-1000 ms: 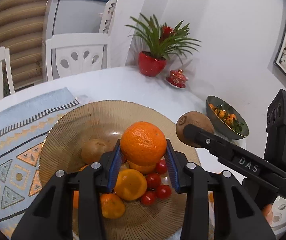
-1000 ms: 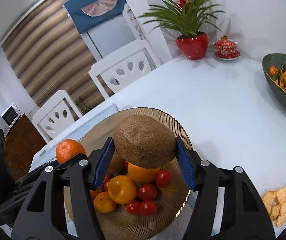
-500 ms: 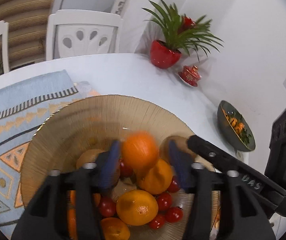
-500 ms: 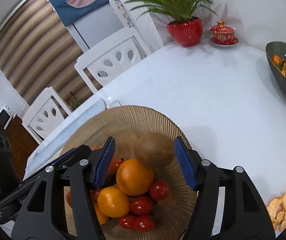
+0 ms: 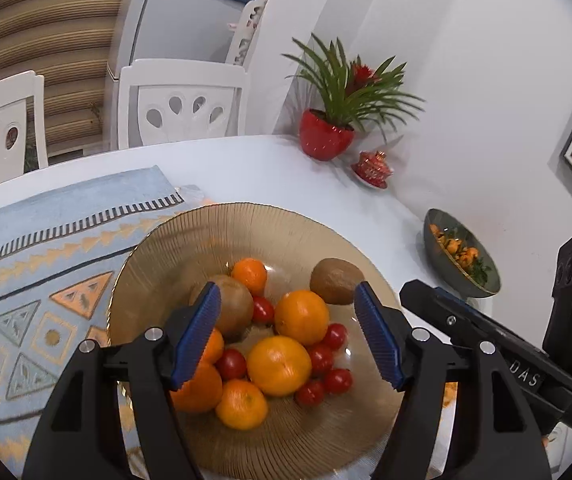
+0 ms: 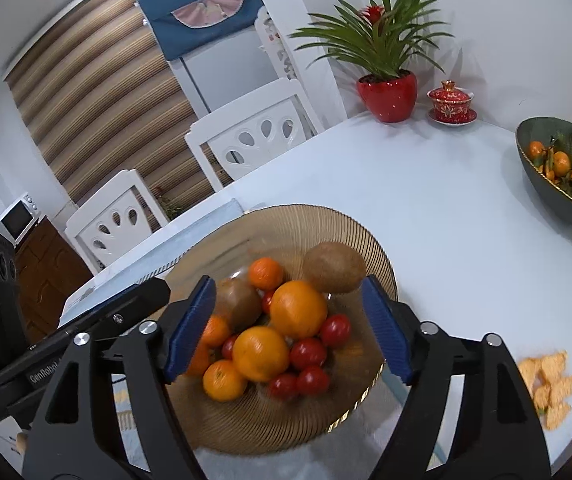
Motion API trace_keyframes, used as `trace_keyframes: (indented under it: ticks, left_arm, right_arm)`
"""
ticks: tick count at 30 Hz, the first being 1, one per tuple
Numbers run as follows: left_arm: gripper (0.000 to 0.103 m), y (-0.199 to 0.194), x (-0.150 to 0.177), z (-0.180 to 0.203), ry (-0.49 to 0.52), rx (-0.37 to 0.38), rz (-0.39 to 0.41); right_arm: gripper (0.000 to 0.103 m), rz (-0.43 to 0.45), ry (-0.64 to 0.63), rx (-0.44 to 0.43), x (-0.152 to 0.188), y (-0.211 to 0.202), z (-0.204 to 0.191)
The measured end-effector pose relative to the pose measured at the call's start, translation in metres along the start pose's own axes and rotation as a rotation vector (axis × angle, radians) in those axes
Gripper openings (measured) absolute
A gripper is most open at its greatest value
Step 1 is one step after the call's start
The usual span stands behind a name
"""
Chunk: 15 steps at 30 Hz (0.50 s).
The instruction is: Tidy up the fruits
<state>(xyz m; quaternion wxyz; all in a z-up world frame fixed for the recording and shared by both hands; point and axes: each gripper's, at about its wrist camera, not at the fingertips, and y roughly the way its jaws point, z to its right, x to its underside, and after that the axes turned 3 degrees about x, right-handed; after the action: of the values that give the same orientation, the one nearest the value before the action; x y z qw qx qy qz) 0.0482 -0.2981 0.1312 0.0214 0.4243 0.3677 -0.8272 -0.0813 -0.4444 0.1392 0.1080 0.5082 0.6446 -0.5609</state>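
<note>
Left wrist view: my left tongs [image 5: 287, 334] and right tongs [image 6: 287, 326] now gape empty; orange [image 5: 301, 322] and kiwi [image 5: 337, 281] lie released in the bowl [image 5: 166, 248], both placings done.

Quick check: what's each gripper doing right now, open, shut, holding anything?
Left gripper: open, holding nothing, above the fruit bowl.
Right gripper: open, holding nothing, above the same bowl.

Upper left of my view, striped blinds [image 6: 98, 80]; white chairs [image 6: 254, 136] below them, white wall [image 5: 465, 60] at right.
</note>
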Motion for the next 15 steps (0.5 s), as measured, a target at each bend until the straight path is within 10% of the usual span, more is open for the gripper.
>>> trace_keyframes:
  ticks: [15]
  left_arm:
    - [0.074, -0.103, 0.086, -0.009, -0.027, -0.166, 0.140]
  right_arm:
    - [0.084, 0.059, -0.153, 0.052, 0.100, -0.055, -0.051]
